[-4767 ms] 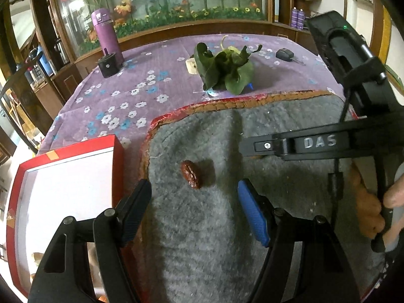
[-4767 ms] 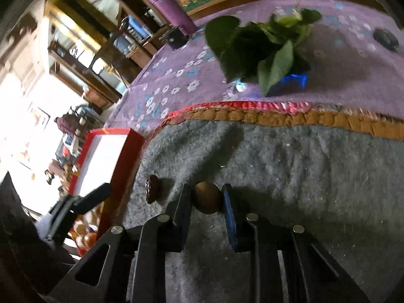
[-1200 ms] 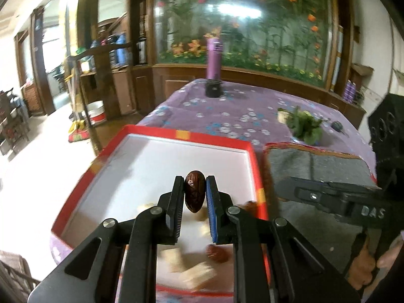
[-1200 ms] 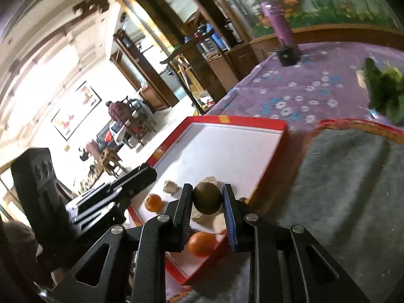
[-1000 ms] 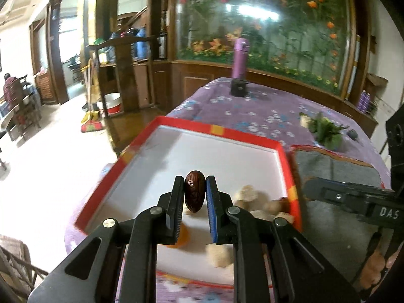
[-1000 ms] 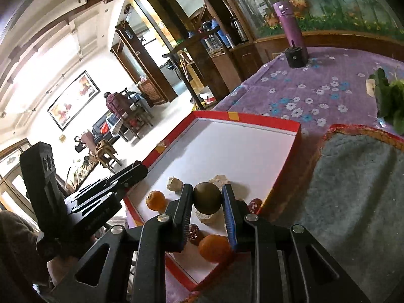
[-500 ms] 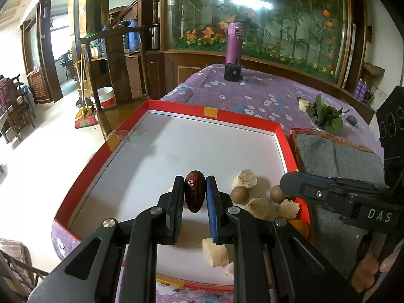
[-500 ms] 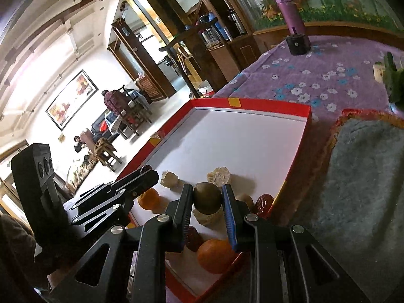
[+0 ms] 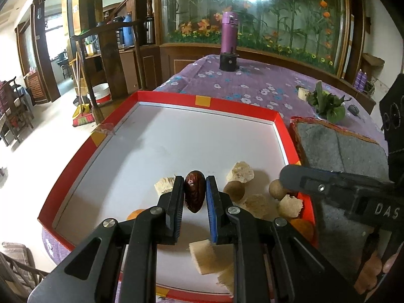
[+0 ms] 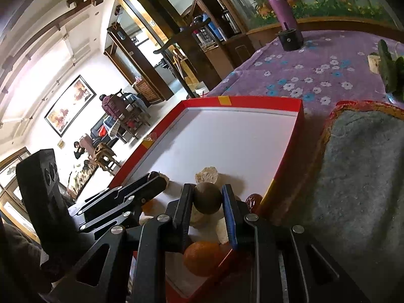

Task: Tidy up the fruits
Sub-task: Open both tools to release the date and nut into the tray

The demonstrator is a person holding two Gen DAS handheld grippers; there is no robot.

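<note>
My left gripper (image 9: 194,193) is shut on a dark red date (image 9: 194,191) and holds it over the near part of the red box (image 9: 207,102), whose floor is white. My right gripper (image 10: 207,198) is shut on a round brown fruit (image 10: 207,197) above the box's near right corner (image 10: 290,161). Inside the box lie pale chunks (image 9: 240,172), two small brown balls (image 9: 234,191), an orange (image 10: 200,258) and another red date (image 10: 253,200). The right gripper's arm (image 9: 341,189) crosses the left wrist view; the left gripper shows in the right wrist view (image 10: 141,189).
A grey felt mat (image 9: 338,149) with an orange hem lies right of the box on the purple flowered tablecloth (image 9: 252,80). A leafy green bunch (image 9: 327,106), a purple flask (image 9: 228,38) and a black key fob (image 9: 353,109) sit farther back. The table edge drops off at left.
Both grippers have come lower and closer over the near end of the box, each still holding its fruit. The box contents now sit right under the fingers.
</note>
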